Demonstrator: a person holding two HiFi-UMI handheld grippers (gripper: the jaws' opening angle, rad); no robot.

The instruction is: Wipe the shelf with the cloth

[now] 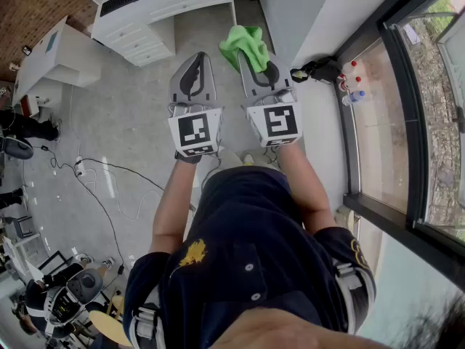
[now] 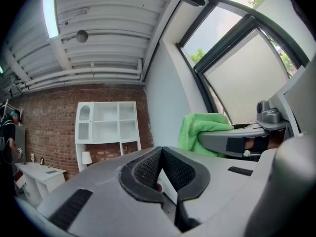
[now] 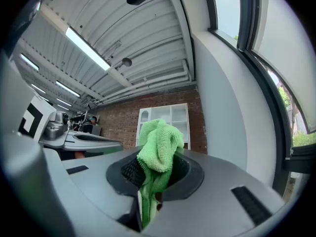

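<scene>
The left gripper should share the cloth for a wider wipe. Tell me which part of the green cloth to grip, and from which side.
Grip the loose bunched end of the green cloth that sticks out past the right gripper, which is shut on its lower part. Come from the left, probably: the left gripper, now shut, is beside it.

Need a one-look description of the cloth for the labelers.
Beside the tall window, the person holds two grey grippers side by side. The cloth bunches out of the right gripper, which is shut on it: bright green and fuzzy, whereas the left gripper next to it is shut on nothing.
</scene>
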